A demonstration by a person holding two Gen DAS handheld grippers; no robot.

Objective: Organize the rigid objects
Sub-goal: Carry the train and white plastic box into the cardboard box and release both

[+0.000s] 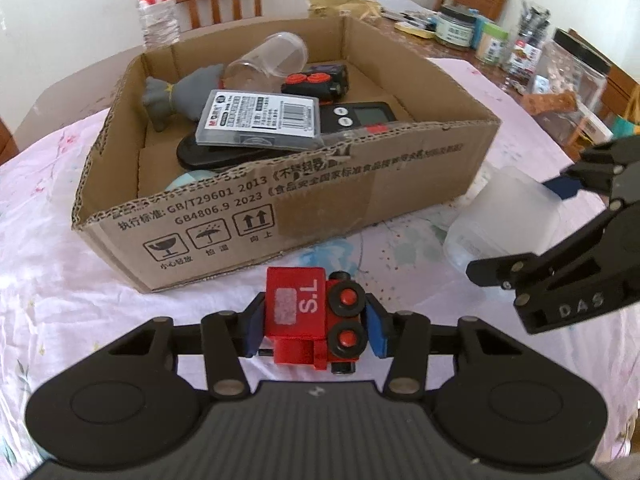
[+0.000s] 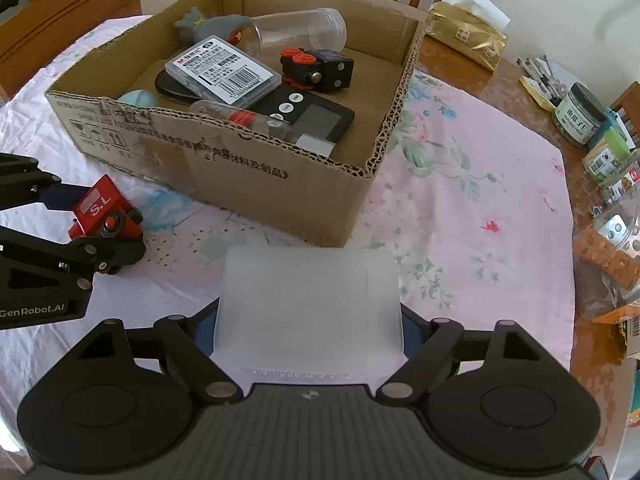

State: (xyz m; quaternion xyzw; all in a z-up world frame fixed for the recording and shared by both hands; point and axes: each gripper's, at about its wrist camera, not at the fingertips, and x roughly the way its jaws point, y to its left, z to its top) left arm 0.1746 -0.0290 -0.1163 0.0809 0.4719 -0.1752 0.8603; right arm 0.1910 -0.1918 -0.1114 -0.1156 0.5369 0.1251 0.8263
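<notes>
Both grippers loaded, cardboard box (image 1: 304,216) at 12 o'clock of each.
Left gripper (image 1: 316,328) clamps the red toy train (image 1: 312,320) by its sides, wheels turned to 3 o'clock, low over the tablecloth (image 1: 60,300) just short of the box's near wall, probably staged for a lift over it. Right gripper (image 2: 308,320) squeezes a frosted plastic box (image 2: 310,300) at its near end, so the far end leads toward the box. Inside already: black toy train (image 2: 320,68), timer (image 2: 316,114), clear tube (image 2: 300,30), labelled case (image 2: 224,70).
</notes>
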